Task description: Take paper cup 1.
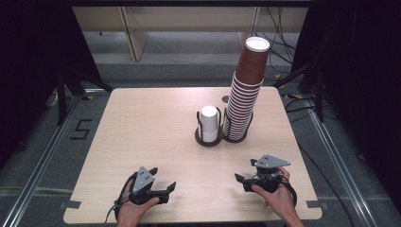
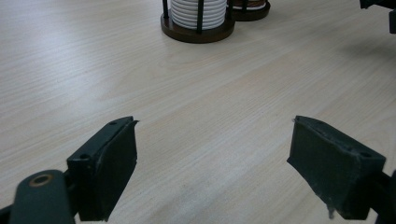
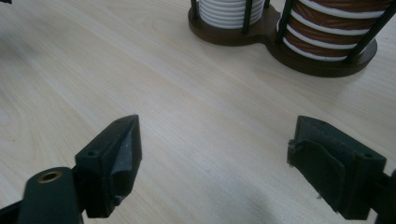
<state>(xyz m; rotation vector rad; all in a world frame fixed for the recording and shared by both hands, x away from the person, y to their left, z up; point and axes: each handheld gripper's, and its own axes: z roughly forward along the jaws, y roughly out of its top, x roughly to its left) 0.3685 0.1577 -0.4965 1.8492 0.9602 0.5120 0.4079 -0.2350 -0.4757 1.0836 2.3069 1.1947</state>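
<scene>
A tall leaning stack of brown paper cups (image 1: 246, 90) stands in a dark double holder (image 1: 222, 138) at the table's middle right, with a short stack of white cups (image 1: 209, 122) in the holder's left ring. My left gripper (image 1: 163, 179) rests near the front edge at the left, jaws open over bare wood (image 2: 212, 140). At the front right my right gripper (image 1: 246, 172) is also open, nothing between its jaws (image 3: 215, 140). The white cups (image 2: 198, 11) and brown cups (image 3: 336, 28) show ahead of the jaws, well apart from them.
The light wooden table (image 1: 142, 127) has rounded corners and a small hole near the back right. Dark frame posts and cables stand beyond it, and rails run along the floor on both sides. A "5" is marked on the floor at left.
</scene>
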